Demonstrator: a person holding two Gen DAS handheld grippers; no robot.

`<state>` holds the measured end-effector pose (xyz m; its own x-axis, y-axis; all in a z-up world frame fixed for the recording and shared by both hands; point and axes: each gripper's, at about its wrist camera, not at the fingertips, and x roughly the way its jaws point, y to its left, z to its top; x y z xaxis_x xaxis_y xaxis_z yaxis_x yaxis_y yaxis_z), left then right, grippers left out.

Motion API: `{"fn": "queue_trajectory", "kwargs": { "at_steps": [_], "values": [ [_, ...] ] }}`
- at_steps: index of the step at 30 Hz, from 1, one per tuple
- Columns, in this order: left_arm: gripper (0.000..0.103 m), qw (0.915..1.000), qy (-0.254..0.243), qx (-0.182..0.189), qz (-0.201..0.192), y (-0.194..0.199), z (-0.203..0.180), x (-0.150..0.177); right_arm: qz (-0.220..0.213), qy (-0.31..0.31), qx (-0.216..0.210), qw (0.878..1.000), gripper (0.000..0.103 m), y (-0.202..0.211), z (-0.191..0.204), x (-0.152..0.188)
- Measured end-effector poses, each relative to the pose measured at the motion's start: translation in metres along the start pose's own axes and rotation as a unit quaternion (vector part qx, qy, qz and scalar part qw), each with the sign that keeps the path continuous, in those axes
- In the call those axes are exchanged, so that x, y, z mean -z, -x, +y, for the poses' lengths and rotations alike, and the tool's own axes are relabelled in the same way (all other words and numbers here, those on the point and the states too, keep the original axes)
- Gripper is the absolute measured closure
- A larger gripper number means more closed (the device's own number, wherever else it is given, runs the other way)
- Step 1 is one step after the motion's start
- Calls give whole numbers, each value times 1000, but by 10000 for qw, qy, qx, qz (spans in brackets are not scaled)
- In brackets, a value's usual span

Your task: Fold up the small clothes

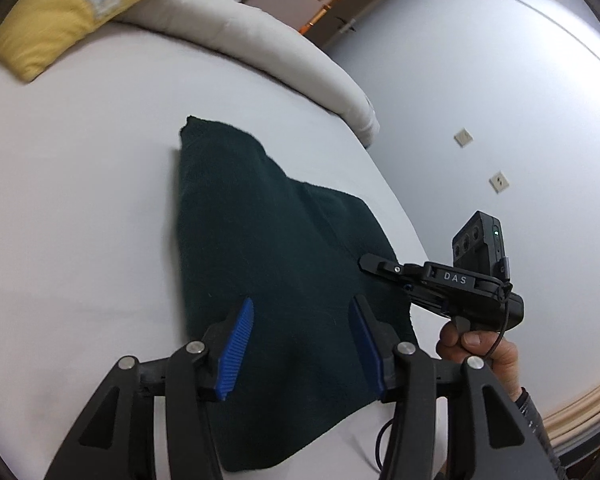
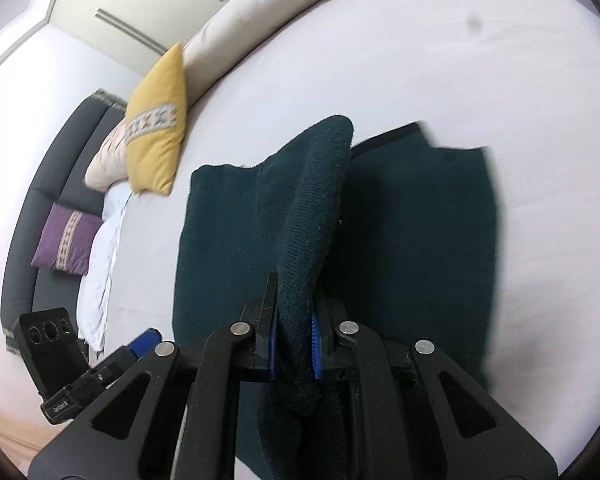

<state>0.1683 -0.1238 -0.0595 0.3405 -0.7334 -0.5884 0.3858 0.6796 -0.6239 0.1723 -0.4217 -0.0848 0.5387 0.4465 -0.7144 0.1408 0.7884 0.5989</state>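
**Knit Edge Lifted for a Fold**

A dark green knitted garment [image 2: 400, 220] lies spread on a white bed [image 2: 500, 60], one ribbed edge drawn up into a ridge. The right gripper [image 2: 296, 344] has its jaws pinched tight on that edge, apparently to carry it across the rest. The left gripper [image 1: 300, 344] hovers above the near side, blue ribbed pads [image 1: 236, 352] half apart and holding nothing. A yellow cushion [image 2: 156, 136] leans at the bed's padded rim.
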Motion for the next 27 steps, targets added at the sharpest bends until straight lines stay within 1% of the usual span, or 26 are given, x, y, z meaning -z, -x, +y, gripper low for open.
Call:
{"fn": "queue_trajectory", "kwargs": {
  "at_steps": [3,7,9,12,14,16,19,22,25,26,27],
  "values": [
    [51,9997,-199,-83,90,-17,-14,-4,-20,-76,65,9999,92,15,-24,0],
    [51,9984,-517,-208,134,-36,-29,-11,-71,-170,30,9998,92,35,-54,4],
    [51,9968,-689,-360,160,-44,-32,-10,-54,-218,37,9997,92,37,-67,8],
    [51,9955,-744,-564,175,-56,-27,-10,-72,-306,-28,9995,93,41,-85,11],
    [51,9947,-752,-664,213,-67,-24,-10,-79,-362,-49,9993,93,31,-88,13],
    [51,9946,-726,-691,277,-77,-17,-9,-92,-476,-122,9987,93,26,-101,13],
    [51,9960,-585,-642,203,-79,-15,-12,-135,-725,-359,9966,93,20,-118,15],
    [50,9931,-844,-786,197,-85,-22,-10,-122,-745,-502,9959,95,18,-131,17],
    [50,9912,-957,-870,295,-97,-22,-8,-105,-839,-775,9934,94,14,-141,19],
    [50,9910,-977,-860,320,-100,-20,-8,-111,-846,-816,9930,93,16,-140,20],
    [50,9913,-962,-835,331,-101,-19,-9,-153,-874,-757,9932,92,22,-140,22]
  ]
}}
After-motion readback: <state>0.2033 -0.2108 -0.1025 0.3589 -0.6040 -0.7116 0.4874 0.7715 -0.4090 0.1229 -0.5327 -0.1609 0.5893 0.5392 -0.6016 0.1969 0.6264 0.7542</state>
